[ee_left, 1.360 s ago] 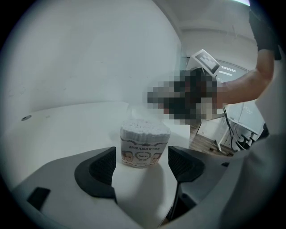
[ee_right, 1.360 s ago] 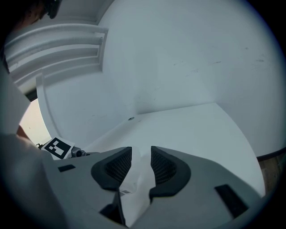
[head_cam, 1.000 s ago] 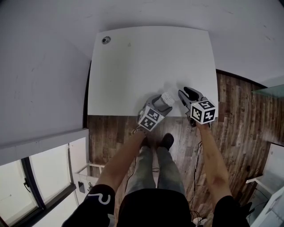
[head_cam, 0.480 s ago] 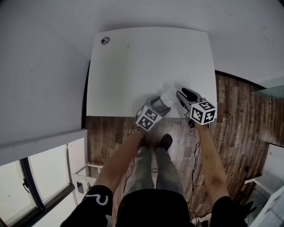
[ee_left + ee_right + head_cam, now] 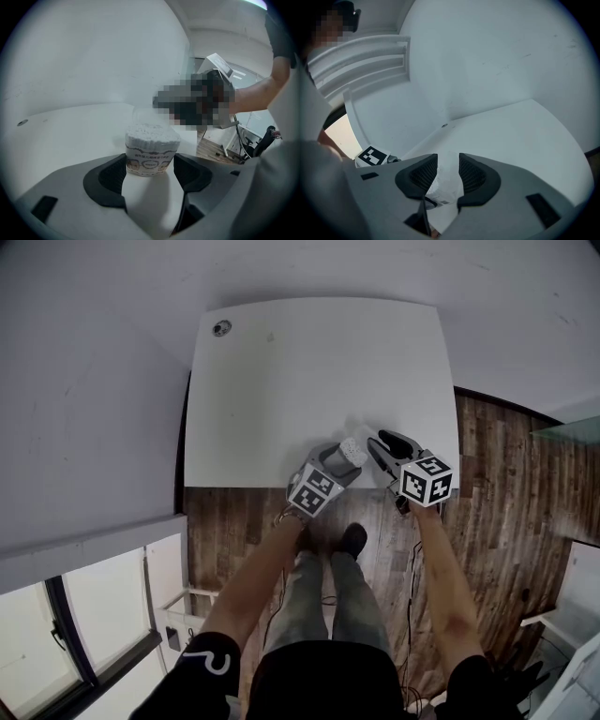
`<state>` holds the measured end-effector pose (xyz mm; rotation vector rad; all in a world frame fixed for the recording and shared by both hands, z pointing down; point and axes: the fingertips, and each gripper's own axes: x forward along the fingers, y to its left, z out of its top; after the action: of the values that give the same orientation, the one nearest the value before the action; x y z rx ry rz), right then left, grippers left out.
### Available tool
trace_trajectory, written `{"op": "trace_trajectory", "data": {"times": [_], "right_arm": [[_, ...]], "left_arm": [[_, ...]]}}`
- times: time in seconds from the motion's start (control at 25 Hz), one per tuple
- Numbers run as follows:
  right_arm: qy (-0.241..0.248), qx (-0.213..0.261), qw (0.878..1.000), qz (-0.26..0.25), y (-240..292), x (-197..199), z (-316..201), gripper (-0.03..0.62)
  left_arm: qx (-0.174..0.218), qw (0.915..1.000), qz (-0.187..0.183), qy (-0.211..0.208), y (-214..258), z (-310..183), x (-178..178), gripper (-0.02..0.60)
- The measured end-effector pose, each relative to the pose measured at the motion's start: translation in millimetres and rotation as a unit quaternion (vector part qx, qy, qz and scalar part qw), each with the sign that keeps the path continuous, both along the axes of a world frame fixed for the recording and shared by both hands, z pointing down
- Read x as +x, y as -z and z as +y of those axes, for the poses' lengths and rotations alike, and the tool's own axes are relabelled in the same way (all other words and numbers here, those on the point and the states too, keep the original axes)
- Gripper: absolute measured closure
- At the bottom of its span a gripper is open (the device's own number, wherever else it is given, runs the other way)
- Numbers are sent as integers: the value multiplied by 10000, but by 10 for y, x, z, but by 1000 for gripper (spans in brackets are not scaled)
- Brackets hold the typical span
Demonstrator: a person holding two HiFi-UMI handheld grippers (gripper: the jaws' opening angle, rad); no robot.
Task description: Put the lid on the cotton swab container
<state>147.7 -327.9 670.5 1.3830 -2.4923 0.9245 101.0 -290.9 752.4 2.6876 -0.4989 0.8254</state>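
- The left tongs (image 5: 150, 165) are pinching the cotton swab container (image 5: 151, 149) by its lower sides, having just been closing on it. It is standing upright with the swabs exposed, at the near edge of the tabletop (image 5: 309, 371).
- The right tongs (image 5: 447, 172) are carrying the clear lid (image 5: 442, 183) between the pads. The jaws have just been opening a little, though both pads appear to be touching it.
- The lid is sitting close to the container's open top and is not yet seated.
- Advised: holding the container steady, levelling the lid, centring it over the rim, lowering it straight and pressing evenly before letting go.
- Risks: a tilted lid catching on swab tips, or a loosening grip letting the lid slip.
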Motion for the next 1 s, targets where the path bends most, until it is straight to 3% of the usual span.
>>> {"op": "trace_trajectory", "data": {"times": [0.6, 1.0], "right_arm": [[-56, 10, 9972, -744, 157, -42, 42, 442], [397, -62, 9928, -1132, 227, -268, 146, 533]], "left_arm": [[-13, 10000, -17, -4, 4, -10, 11, 249], [-14, 10000, -23, 5, 1, -13, -4, 250]]}}
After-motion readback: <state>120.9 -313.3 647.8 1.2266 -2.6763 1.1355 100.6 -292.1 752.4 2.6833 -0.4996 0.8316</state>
